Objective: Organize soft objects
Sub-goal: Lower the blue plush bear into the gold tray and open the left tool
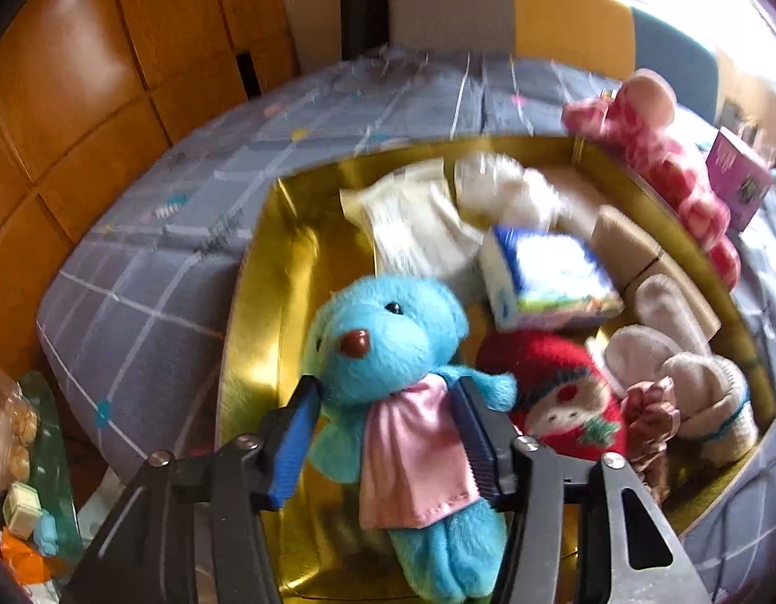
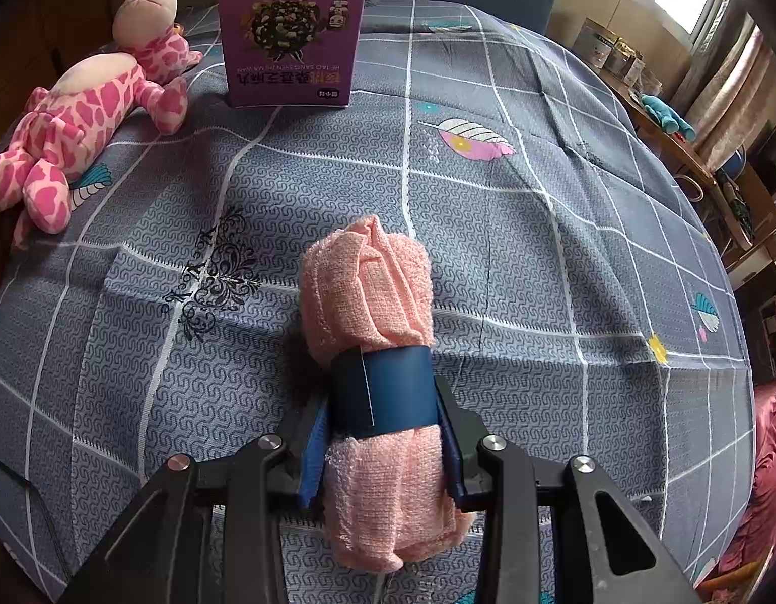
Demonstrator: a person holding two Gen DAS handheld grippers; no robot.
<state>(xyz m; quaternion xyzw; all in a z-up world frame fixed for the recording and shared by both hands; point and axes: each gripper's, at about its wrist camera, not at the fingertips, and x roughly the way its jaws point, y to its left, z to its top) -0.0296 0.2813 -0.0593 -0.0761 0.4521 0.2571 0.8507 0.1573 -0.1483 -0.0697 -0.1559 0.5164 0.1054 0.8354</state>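
Note:
A blue plush bear (image 1: 382, 332) in a pink satin dress sits between the fingers of my left gripper (image 1: 385, 397), which is shut on its body. It hangs over the near part of a gold-lined box (image 1: 267, 302) on the bed. In the box lie a tissue pack (image 1: 549, 277), a red knitted toy (image 1: 559, 392), white cloths (image 1: 423, 221) and beige socks (image 1: 690, 392). My right gripper (image 2: 382, 402) is shut on a rolled pink towel (image 2: 372, 282) with a dark blue band (image 2: 382, 387), over the grey checked bedspread (image 2: 539, 251).
A pink spotted plush giraffe (image 2: 80, 116) lies at the bed's far left in the right wrist view, beside an upright purple carton (image 2: 292, 35). The same giraffe (image 1: 659, 151) lies along the box's far right rim. Wooden cabinets (image 1: 85, 90) stand to the left, and cluttered shelves (image 2: 690, 151) to the right.

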